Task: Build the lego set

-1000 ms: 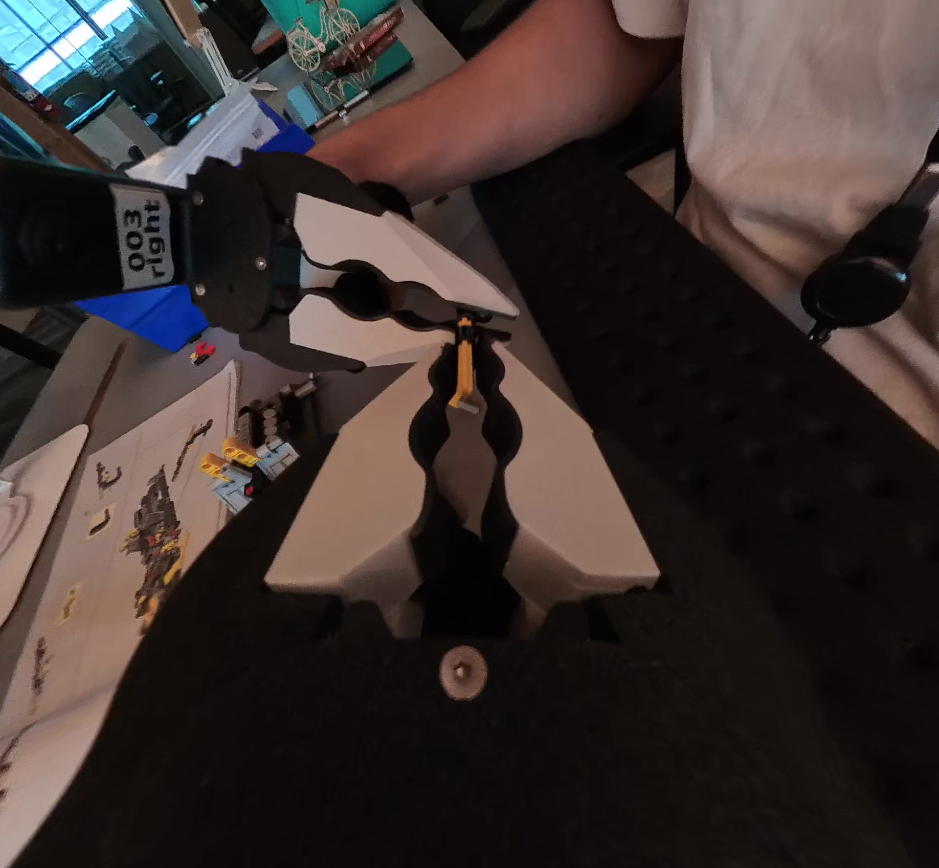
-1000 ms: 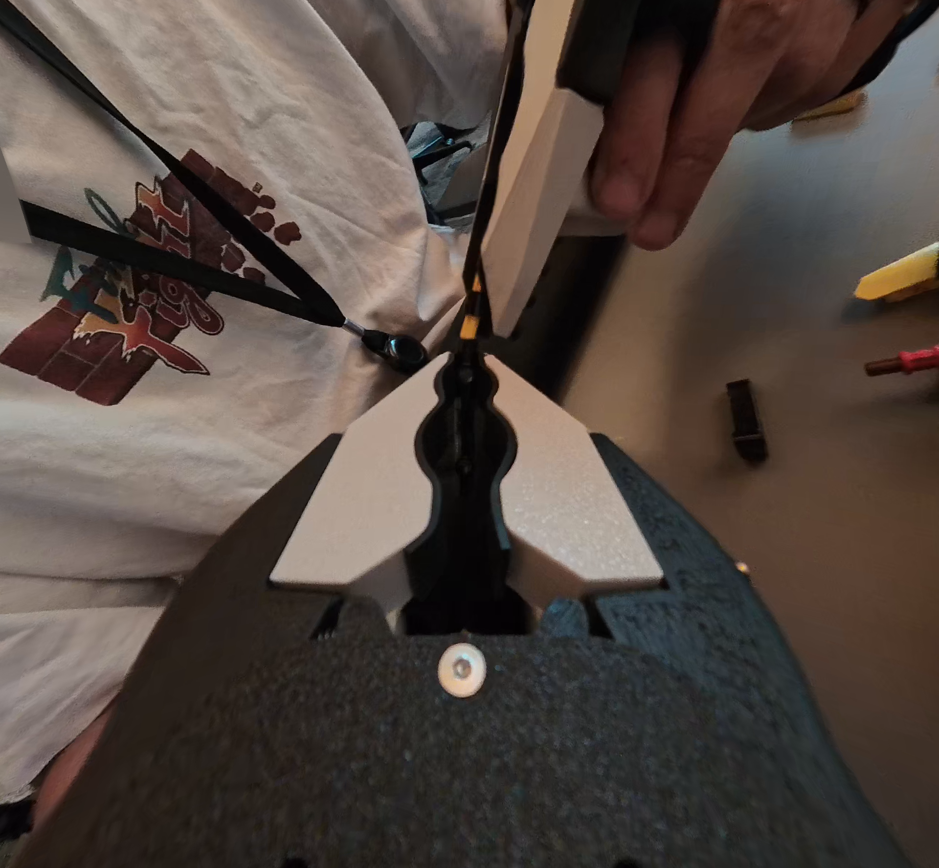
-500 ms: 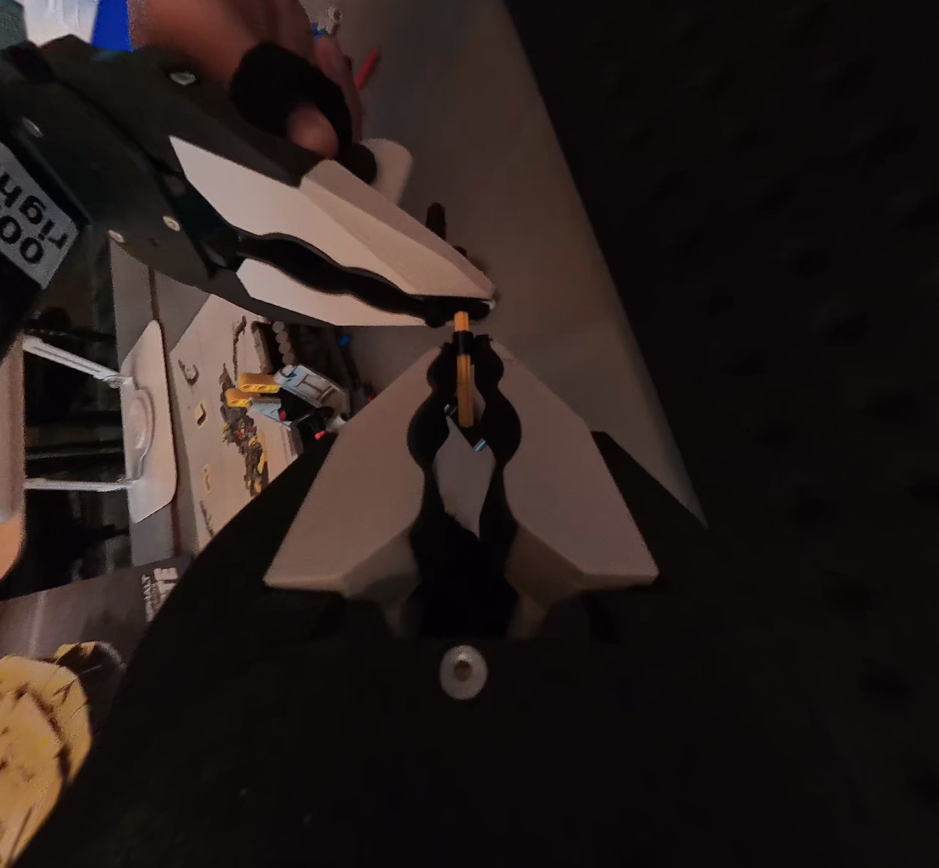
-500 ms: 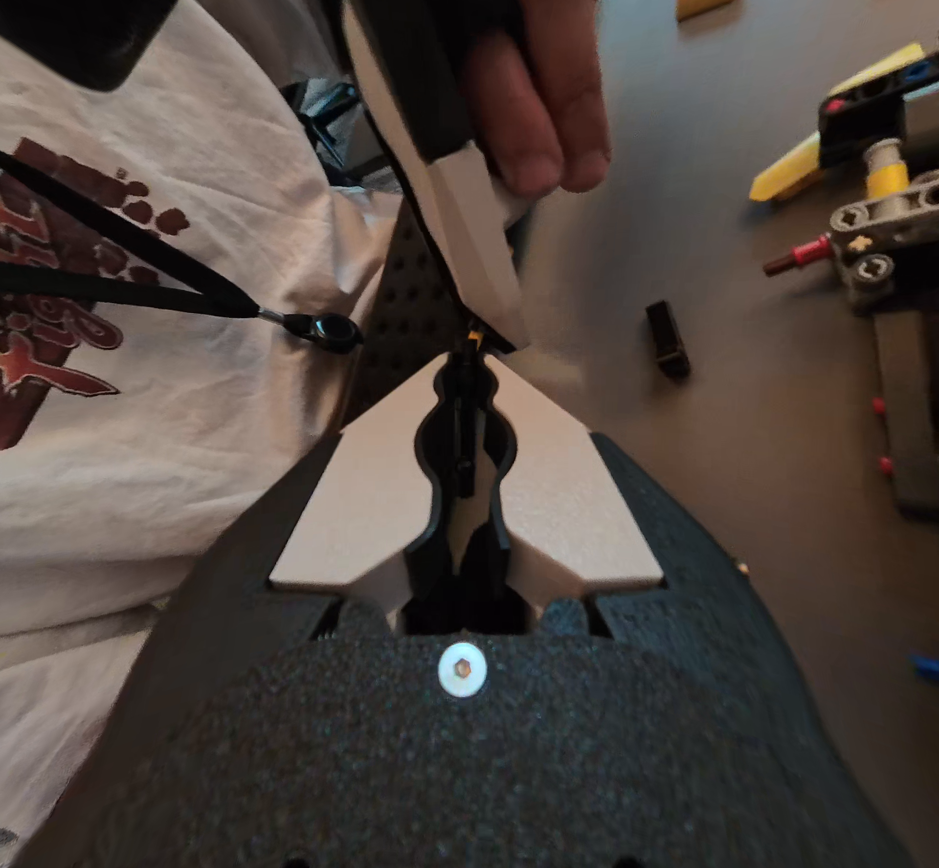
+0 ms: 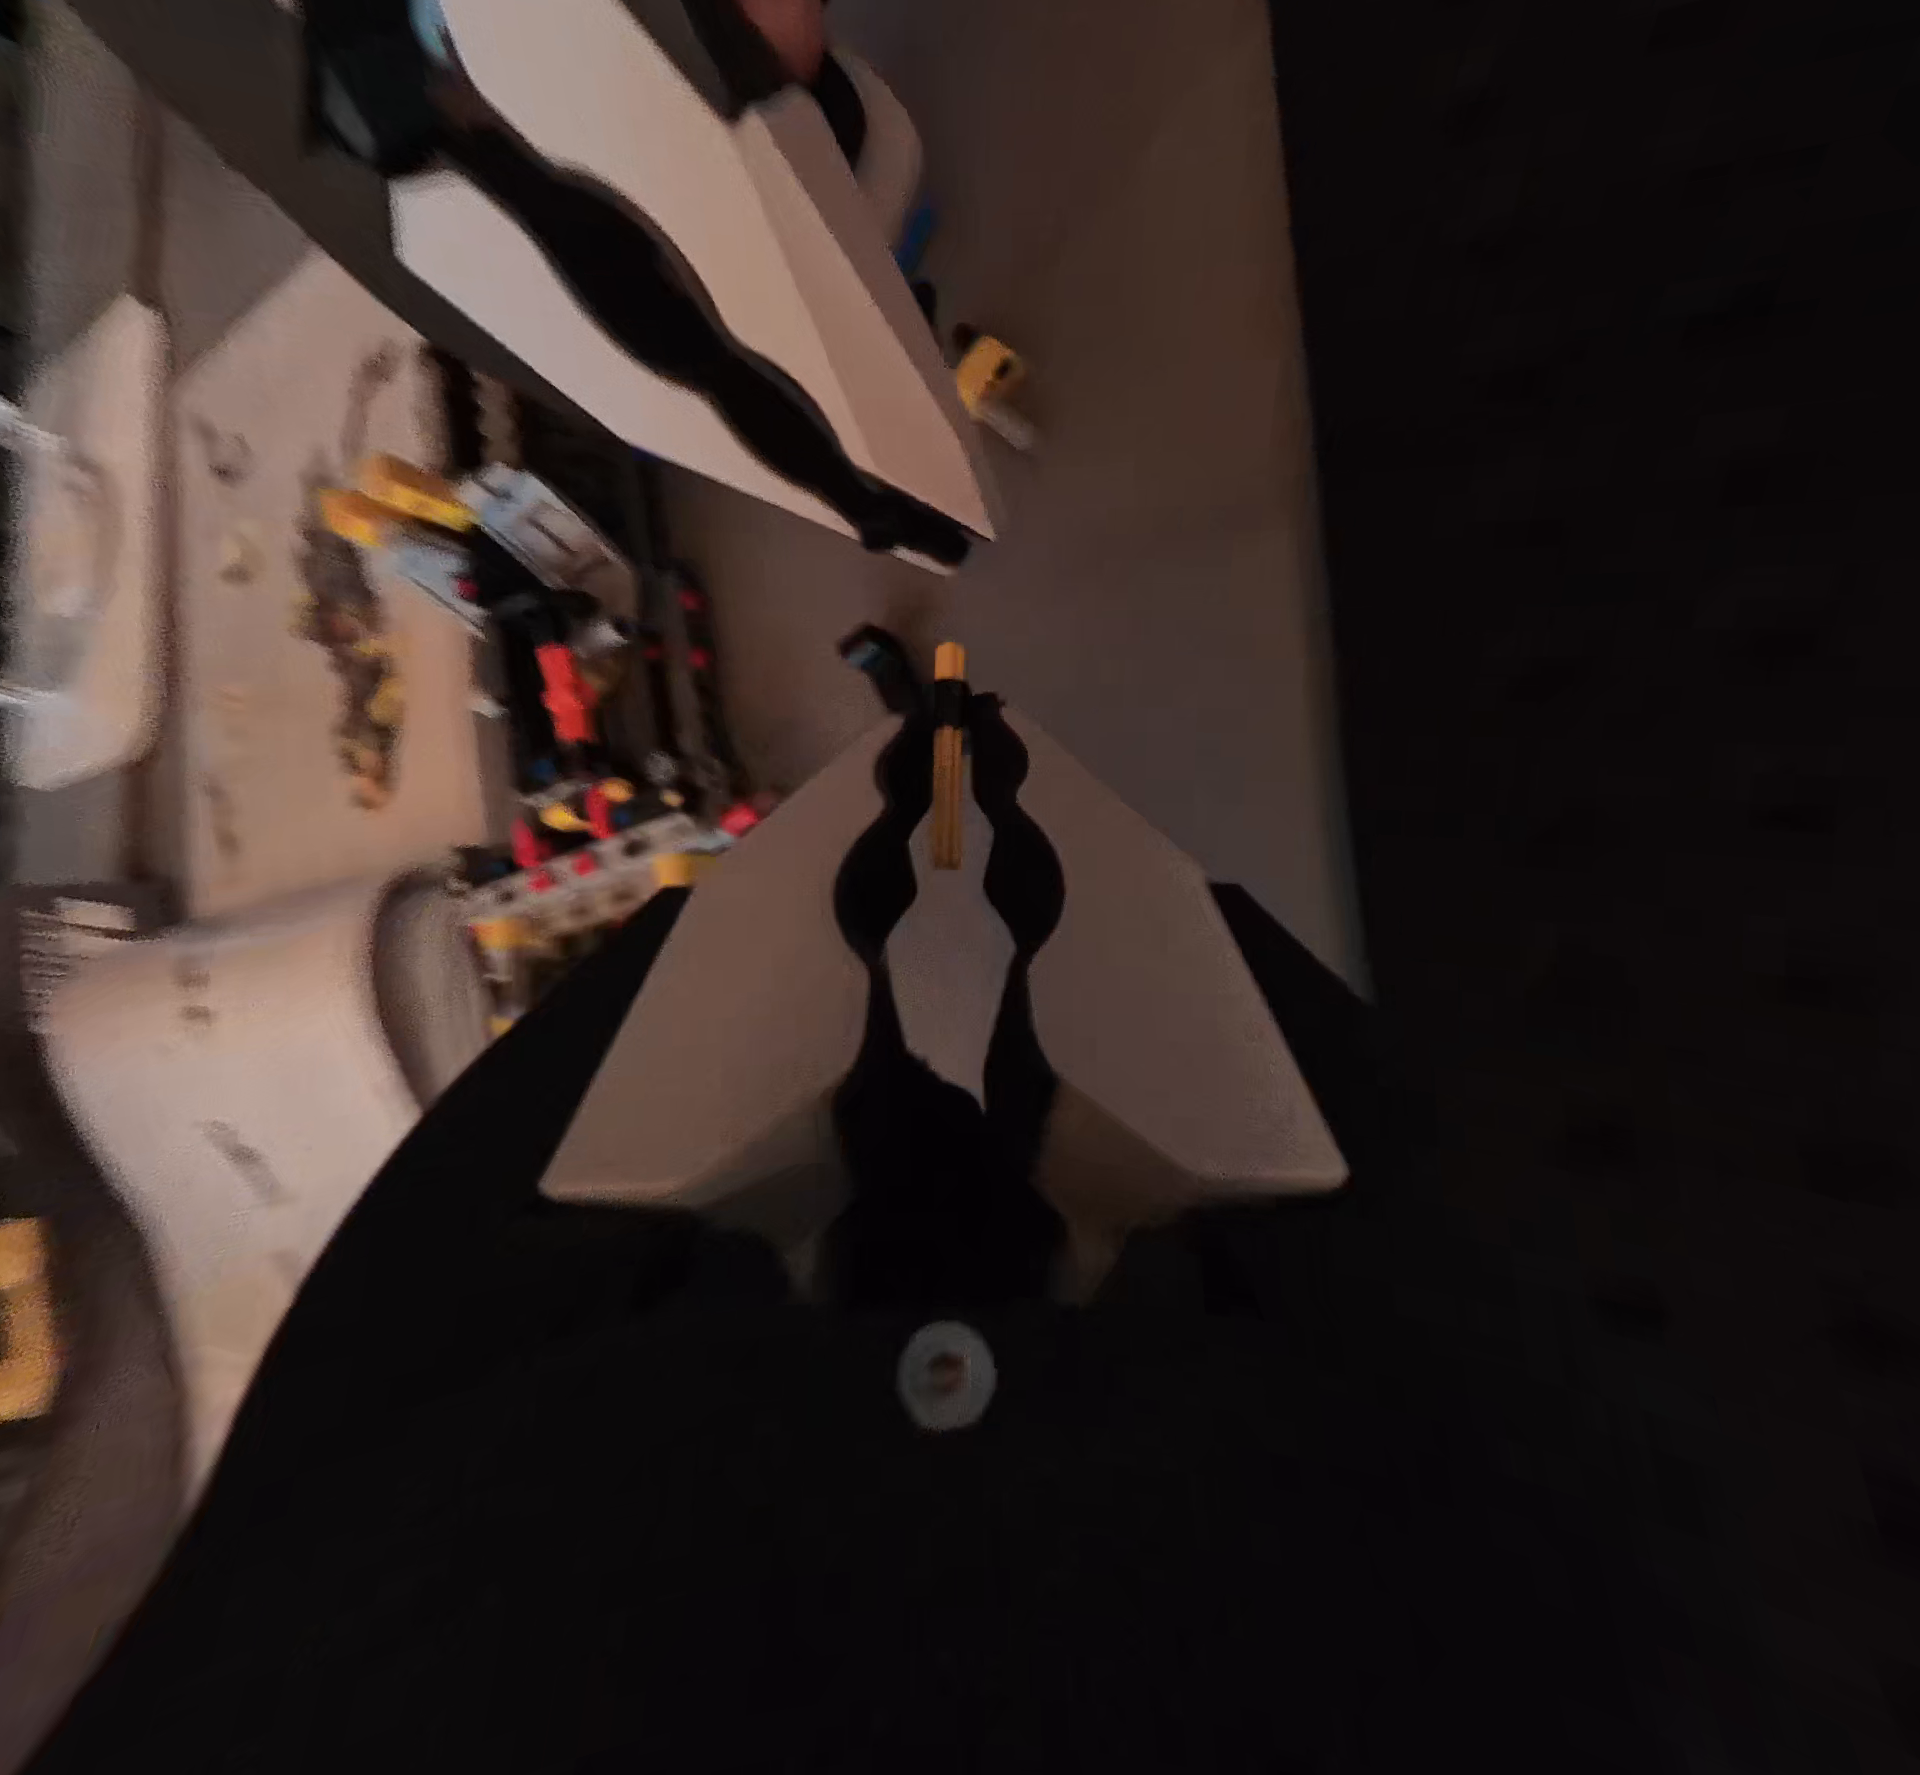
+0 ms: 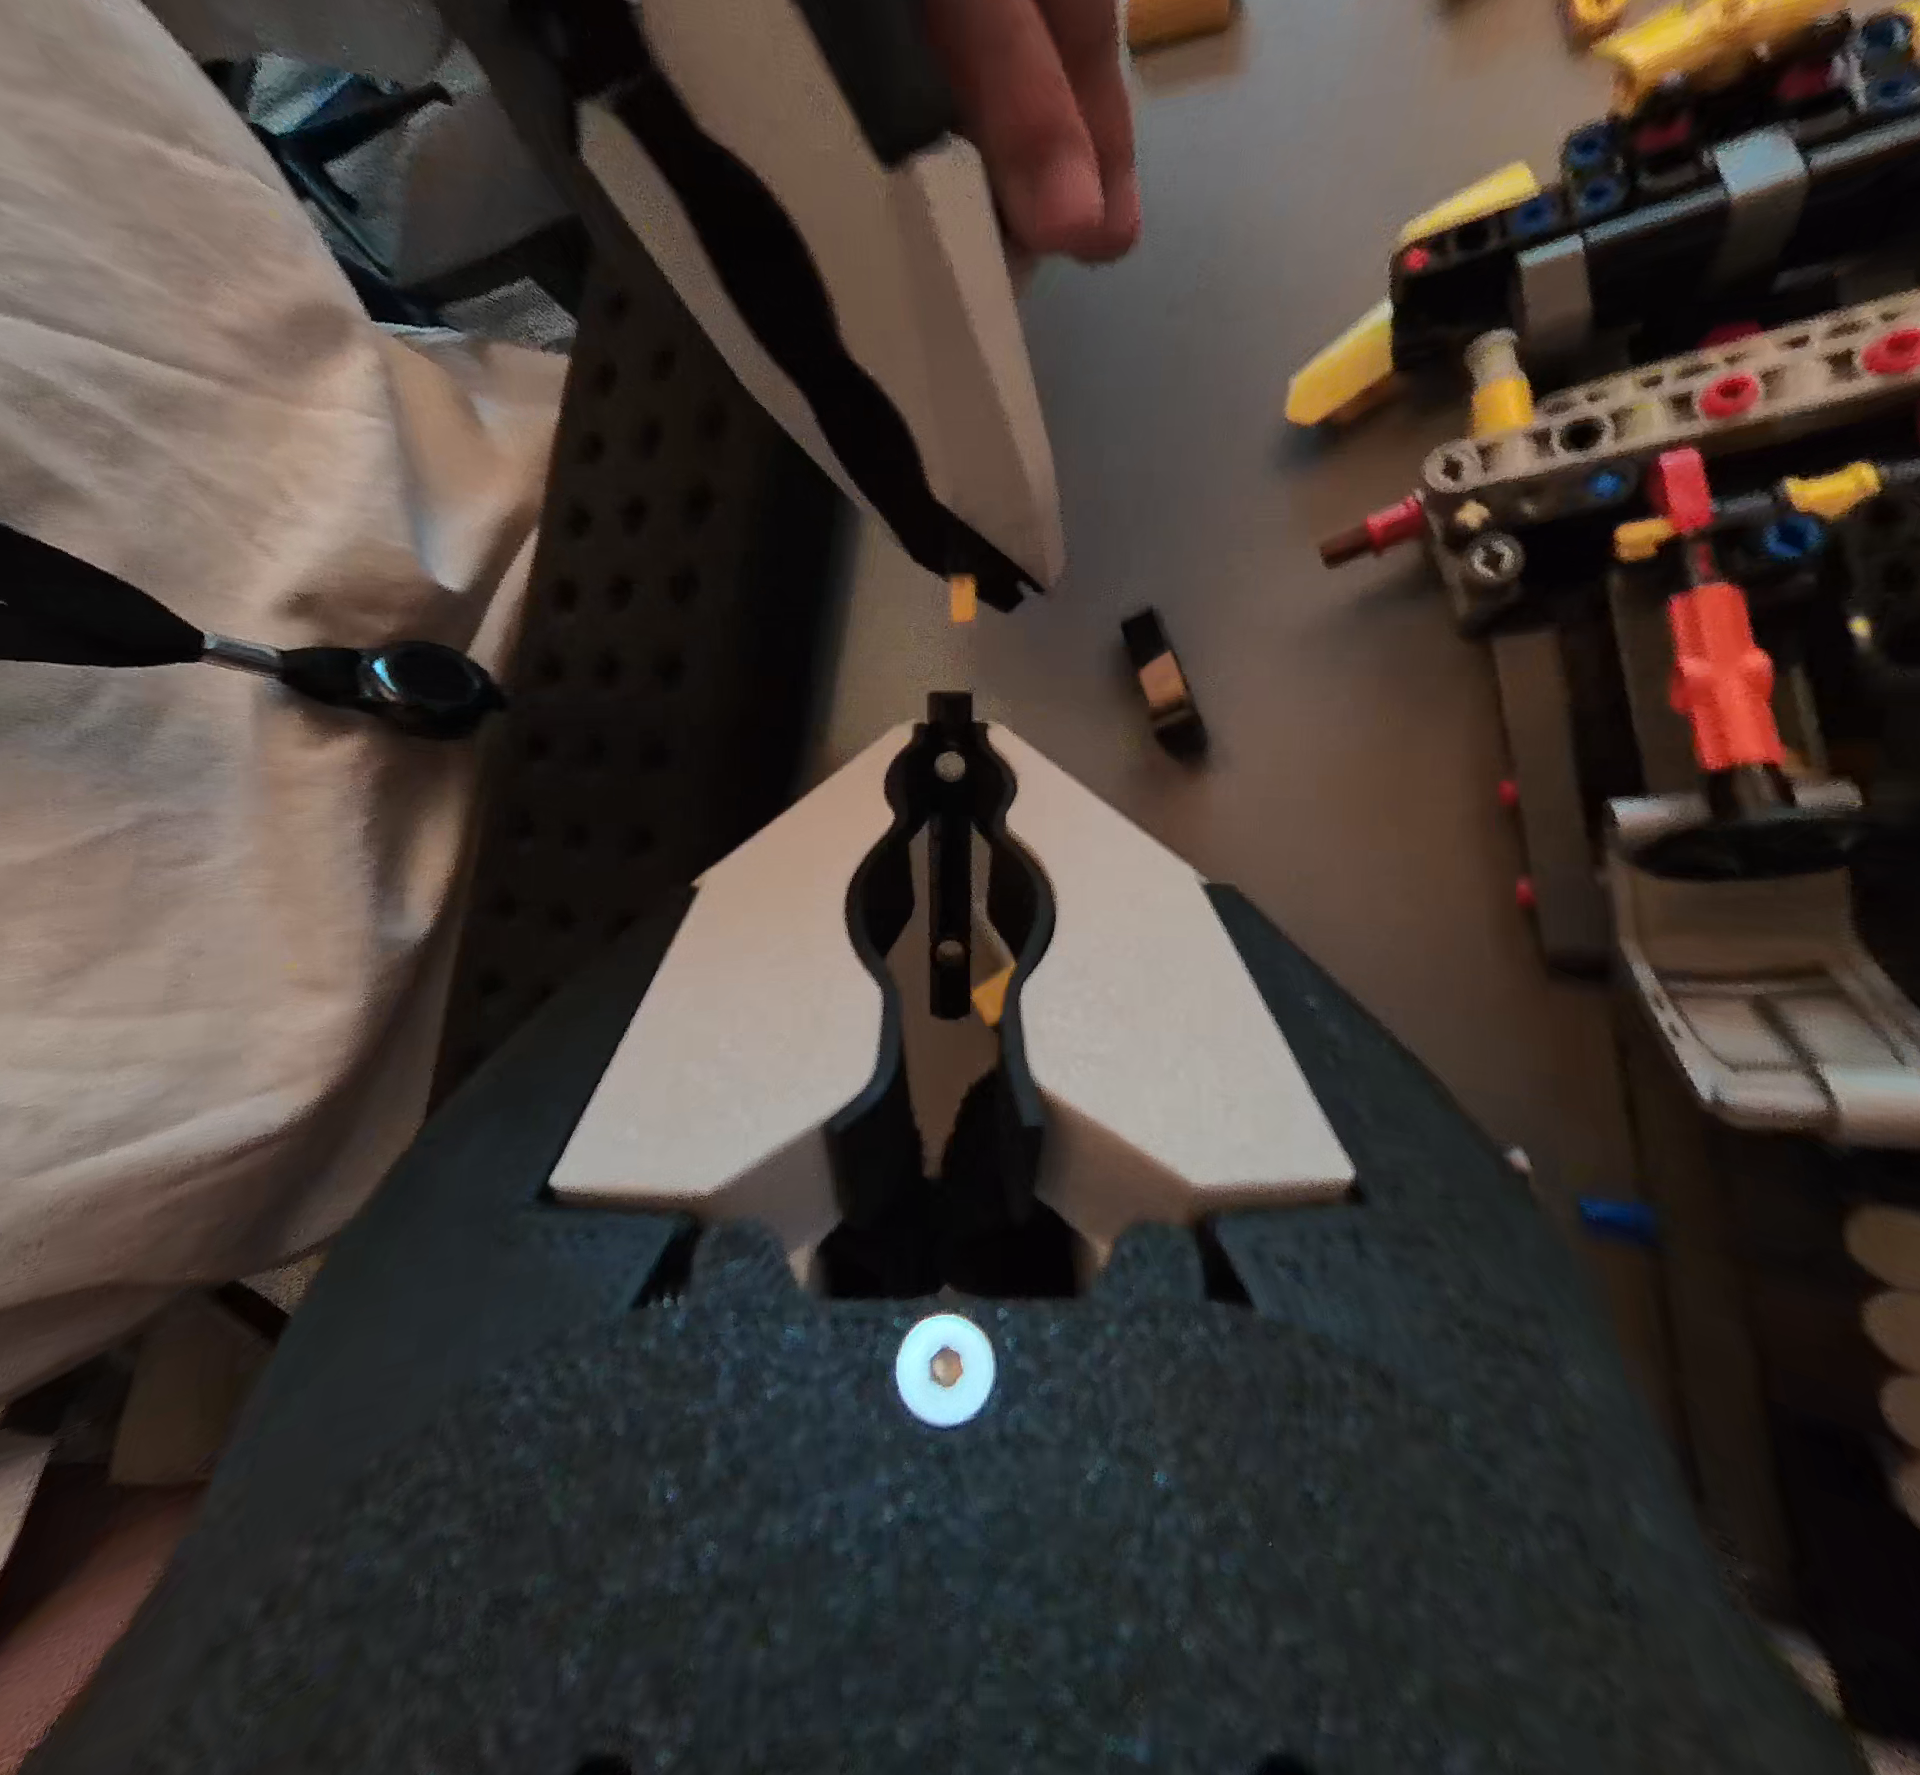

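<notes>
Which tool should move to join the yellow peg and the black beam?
Probably the left. The left tool is shut on the yellow peg, whose free end sticks out near the black beam, not touching. The right tool grips that beam and can hold steady.

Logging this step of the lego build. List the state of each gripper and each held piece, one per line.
left gripper: shut on yellow piece
yellow piece: upright between the fingertips, tip poking out
right gripper: shut on black piece
black piece: clamped lengthwise, end poking out
partly built model: resting on table, untouched
</notes>
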The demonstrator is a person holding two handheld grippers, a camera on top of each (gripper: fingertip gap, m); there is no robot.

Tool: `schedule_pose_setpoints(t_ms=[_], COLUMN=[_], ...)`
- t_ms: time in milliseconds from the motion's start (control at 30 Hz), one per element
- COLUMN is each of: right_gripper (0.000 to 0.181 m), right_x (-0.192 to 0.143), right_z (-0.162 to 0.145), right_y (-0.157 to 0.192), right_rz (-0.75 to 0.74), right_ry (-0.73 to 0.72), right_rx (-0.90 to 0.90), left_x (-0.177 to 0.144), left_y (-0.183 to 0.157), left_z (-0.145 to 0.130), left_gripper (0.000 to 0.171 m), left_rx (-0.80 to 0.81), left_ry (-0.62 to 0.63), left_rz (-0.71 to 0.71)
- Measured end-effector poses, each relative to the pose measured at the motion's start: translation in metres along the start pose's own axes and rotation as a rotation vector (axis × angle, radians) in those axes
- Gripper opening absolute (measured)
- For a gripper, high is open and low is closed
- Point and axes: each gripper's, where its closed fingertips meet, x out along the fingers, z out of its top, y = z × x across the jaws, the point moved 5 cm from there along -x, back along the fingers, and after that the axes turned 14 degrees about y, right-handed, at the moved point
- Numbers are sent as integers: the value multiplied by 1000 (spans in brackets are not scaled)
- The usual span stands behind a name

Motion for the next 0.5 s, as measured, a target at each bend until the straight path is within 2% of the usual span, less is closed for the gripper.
schedule_pose_setpoints(t_ms=[167,233,333,500], right_gripper=[6,6,6,6], right_x=[0,2,7,10], right_z=[5,6,4,2], right_y=[0,1,2,3], right_rz=[13,32,43,56], right_ry=[-39,-46,-29,-25], right_rx=[-13,-15,-18,-17], left_x=[-15,-18,-11,-4], left_y=[-13,-17,-21,-28], left_z=[-12,-17,-27,-29], left_gripper=[4,4,5,9], left_rx=[-262,-325,-333,-329], left_ry=[-81,-78,-6,12], left_rz=[-294,-393,-402,-437])
